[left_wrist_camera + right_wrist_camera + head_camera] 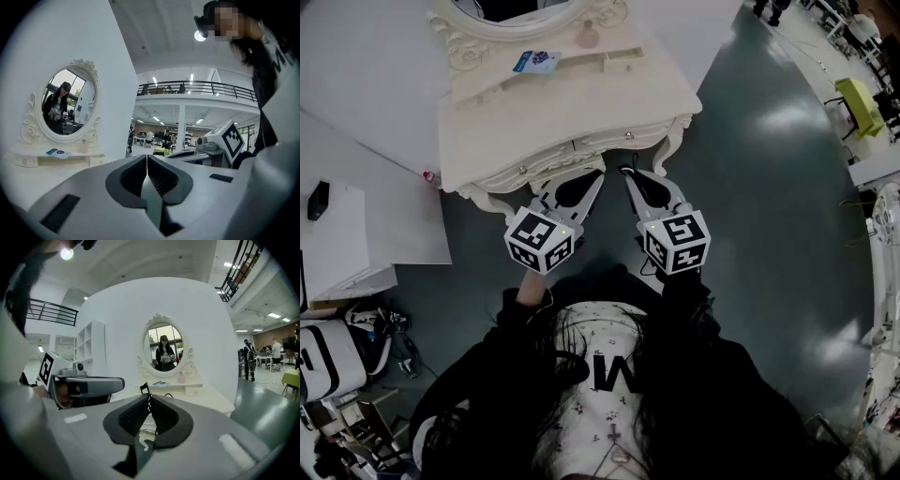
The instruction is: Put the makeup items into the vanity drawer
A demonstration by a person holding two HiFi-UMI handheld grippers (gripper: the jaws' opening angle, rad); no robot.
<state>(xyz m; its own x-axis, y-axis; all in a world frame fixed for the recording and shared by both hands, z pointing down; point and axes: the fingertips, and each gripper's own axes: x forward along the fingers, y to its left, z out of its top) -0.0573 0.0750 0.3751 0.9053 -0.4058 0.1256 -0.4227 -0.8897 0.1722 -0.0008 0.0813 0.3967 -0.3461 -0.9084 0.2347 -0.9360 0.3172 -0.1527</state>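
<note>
The cream vanity (562, 112) stands ahead of me, its front drawer (574, 147) closed. On its back shelf lie a blue packet (534, 61) and a small pale bottle (587, 36), beside a little shelf drawer (623, 64). My left gripper (598, 174) is shut and holds nothing, its tips just before the vanity's front edge. My right gripper (628, 174) is beside it, jaws together. A thin black loop (144, 389) pokes up at the right gripper's tips; I cannot tell if it is gripped. The right gripper view shows the packet (159, 384) and bottle (181, 378) below the oval mirror (164, 350).
A white cabinet (337, 234) with a black object (317, 200) on it stands to the left. Cluttered gear (337, 366) lies at the lower left. Grey floor (769, 187) spreads to the right, with a green stool (861, 101) far off.
</note>
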